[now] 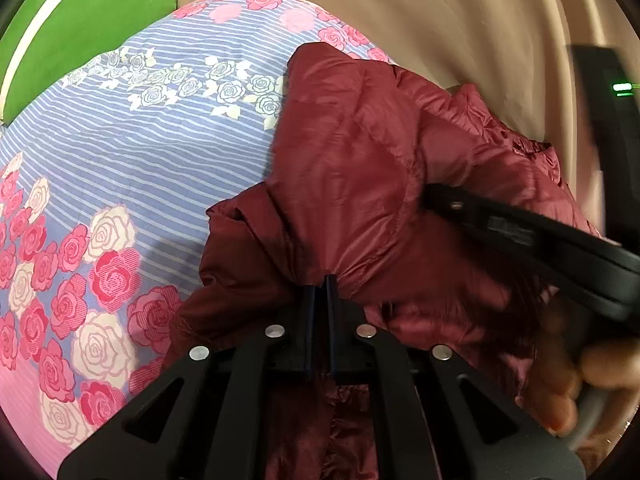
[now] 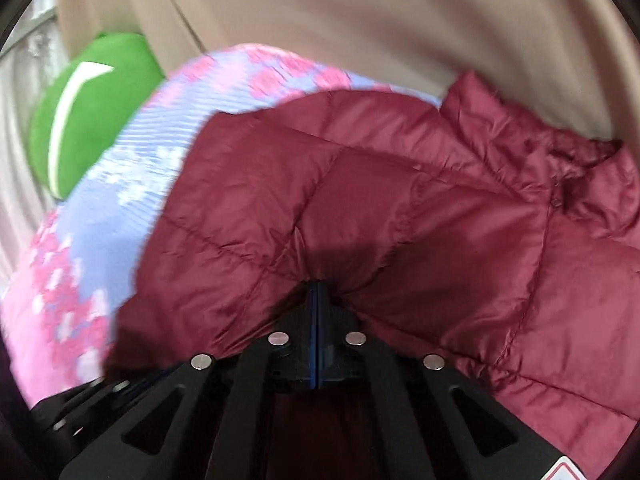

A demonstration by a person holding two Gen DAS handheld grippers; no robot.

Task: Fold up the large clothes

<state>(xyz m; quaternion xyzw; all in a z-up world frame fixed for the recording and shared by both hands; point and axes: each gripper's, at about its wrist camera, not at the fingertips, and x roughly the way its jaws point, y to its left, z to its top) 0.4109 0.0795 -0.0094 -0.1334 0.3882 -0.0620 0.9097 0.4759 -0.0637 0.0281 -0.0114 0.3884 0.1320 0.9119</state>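
From your left wrist camera, the left gripper [image 1: 320,284] has its jaws pinched together on a bunched fold of the dark red quilted puffer jacket [image 1: 352,184], which rises straight ahead of the fingertips and spreads up and to the right. To the gripper's left and beyond it lies the blue-striped bedsheet printed with pink and white roses [image 1: 160,152]; a green cushion with a white stripe [image 1: 92,24] sits far off at upper left. Your right gripper's black frame crosses in from the right, with a hand [image 1: 576,384] behind it.

From your right wrist camera, the right gripper [image 2: 317,284] is closed tight, its blue pads meeting with the jacket's fabric gathered at their tips; the quilted panel fans out ahead and to the right, the collar [image 2: 576,168] far right. The sheet to the left is motion-blurred.

You look to be mid-fold, carrying one side of the jacket across while the other end is anchored. Next, you would need to lay the carried panel flat over the body, line up the edges, and let go only once it rests without bunching. Puffy fill tends to spring back, so press it down.
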